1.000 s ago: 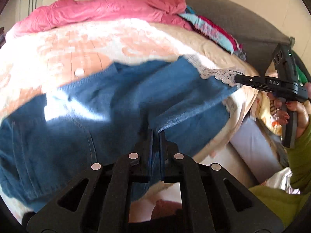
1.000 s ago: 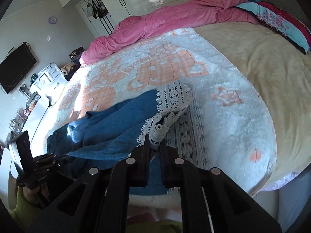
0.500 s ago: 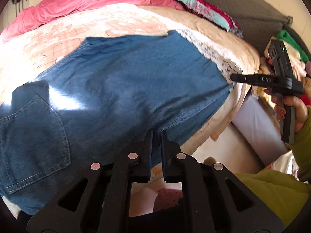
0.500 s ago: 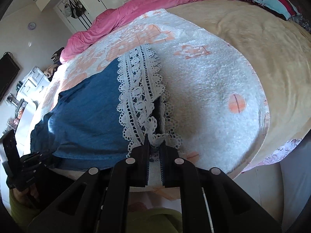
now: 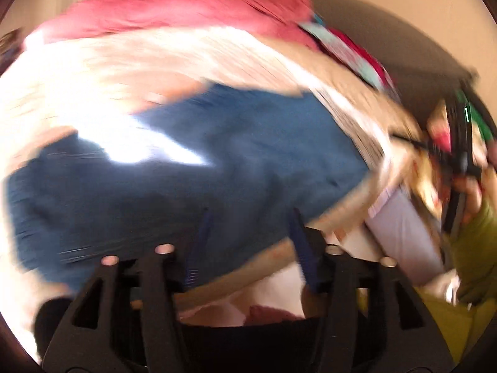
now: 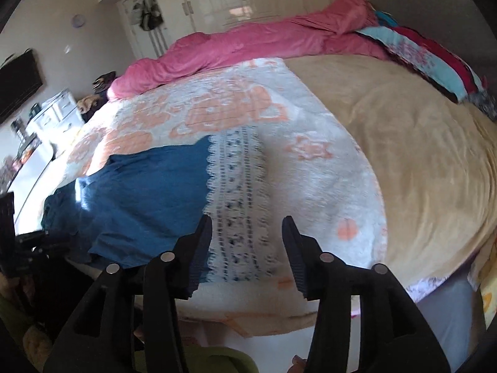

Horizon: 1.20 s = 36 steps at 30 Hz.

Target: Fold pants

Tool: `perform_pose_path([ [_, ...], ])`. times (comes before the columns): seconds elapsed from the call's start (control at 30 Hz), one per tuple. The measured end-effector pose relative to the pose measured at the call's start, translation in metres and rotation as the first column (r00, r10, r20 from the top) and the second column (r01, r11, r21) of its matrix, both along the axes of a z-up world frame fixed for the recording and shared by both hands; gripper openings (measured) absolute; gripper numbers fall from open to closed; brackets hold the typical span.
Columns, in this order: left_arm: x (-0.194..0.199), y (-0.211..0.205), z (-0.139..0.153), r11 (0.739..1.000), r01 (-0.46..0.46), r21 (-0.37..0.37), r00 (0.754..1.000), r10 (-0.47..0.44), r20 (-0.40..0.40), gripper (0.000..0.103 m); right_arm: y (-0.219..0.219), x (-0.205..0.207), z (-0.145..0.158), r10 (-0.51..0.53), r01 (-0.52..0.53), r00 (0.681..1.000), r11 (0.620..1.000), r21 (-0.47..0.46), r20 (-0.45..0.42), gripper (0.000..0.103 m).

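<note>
Blue denim pants (image 6: 146, 192) with a white lace hem (image 6: 239, 192) lie spread flat on the bed. My right gripper (image 6: 247, 222) hovers just in front of the lace hem, its jaws opening, with nothing pinched between them. In the blurred left wrist view the pants (image 5: 186, 180) fill the middle. My left gripper (image 5: 248, 217) is over their near edge, its jaws also opening and free of the cloth. The right gripper (image 5: 413, 143) shows at the far right, held by a hand in a green sleeve. The left gripper (image 6: 52, 237) is dark at the left edge.
Under the pants is a white and orange patterned blanket (image 6: 310, 161), over a beige cover (image 6: 428, 155). A pink duvet (image 6: 248, 43) runs along the far side, with colourful pillows (image 6: 435, 62) at the right. A white dresser (image 6: 59, 112) and wardrobes stand beyond.
Both grippers let go of the pants and their jaws have parted. The pants went from lifted and bunched to flat on the blanket. The left view has swung and blurred.
</note>
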<state>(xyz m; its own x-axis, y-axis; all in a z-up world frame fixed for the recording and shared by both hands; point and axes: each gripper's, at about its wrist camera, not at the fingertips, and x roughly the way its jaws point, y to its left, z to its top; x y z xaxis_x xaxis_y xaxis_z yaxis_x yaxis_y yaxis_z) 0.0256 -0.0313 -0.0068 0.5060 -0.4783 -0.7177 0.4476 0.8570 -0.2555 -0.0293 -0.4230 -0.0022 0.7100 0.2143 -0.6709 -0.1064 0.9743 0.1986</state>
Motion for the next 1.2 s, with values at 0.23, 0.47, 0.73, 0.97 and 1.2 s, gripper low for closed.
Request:
perform_pose_path([
  [0.23,0.000,0.103,0.018,0.918,-0.396,0.001,0.918,0.396,0.006,0.081,0.062,0.036,-0.025,0.186,-0.190,0.980,0.980,-0.060,-0.068,0.050],
  [0.47,0.036,0.116,-0.018,0.894,-0.447,0.035,0.887,0.448,-0.112,0.078,0.060,0.036,-0.043,0.178,-0.194,0.972,0.976,-0.096,-0.150,0.059],
  [0.73,0.030,0.140,-0.013,0.876,-0.480,0.057,0.873,0.483,-0.067,0.040,0.053,0.028,-0.049,0.210,-0.225,0.962,0.972,-0.066,-0.176,0.059],
  [0.97,0.025,0.138,-0.024,0.869,-0.488,0.087,0.867,0.494,-0.071,0.051,0.058,0.025,-0.051,0.223,-0.238,0.960,0.968,-0.076,-0.167,0.065],
  [1.2,0.025,0.091,0.041,0.925,-0.377,0.051,0.924,0.372,0.086,0.068,0.059,0.022,-0.020,0.261,-0.261,0.965,0.965,-0.029,-0.021,0.065],
])
